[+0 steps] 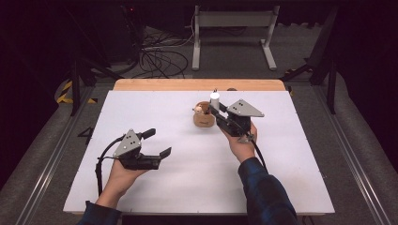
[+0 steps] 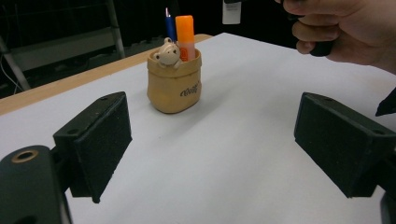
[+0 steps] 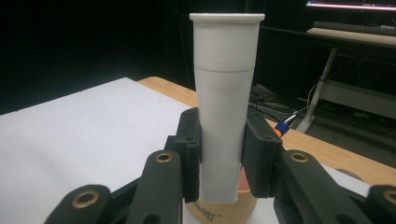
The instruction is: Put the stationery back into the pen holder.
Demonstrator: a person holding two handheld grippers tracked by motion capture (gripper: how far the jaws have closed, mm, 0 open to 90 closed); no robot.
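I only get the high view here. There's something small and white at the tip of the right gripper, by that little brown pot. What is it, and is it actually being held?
Observer: Yes. In the right gripper view, the right gripper is clamped on an upright white tube, one pad on each side.
Operator: And what's in the pot?
Observer: The left gripper view shows the pot holding an orange marker and a blue pen, with a small bear figure on its rim.
Operator: Is the left gripper doing anything?
Observer: No, the left gripper stands wide open over bare table.

The white tube (image 3: 225,98) looks matt, smooth plastic. The tan holder (image 2: 174,84), centre of frame, seems glazed ceramic, perhaps. Pads (image 2: 105,140) look rough.
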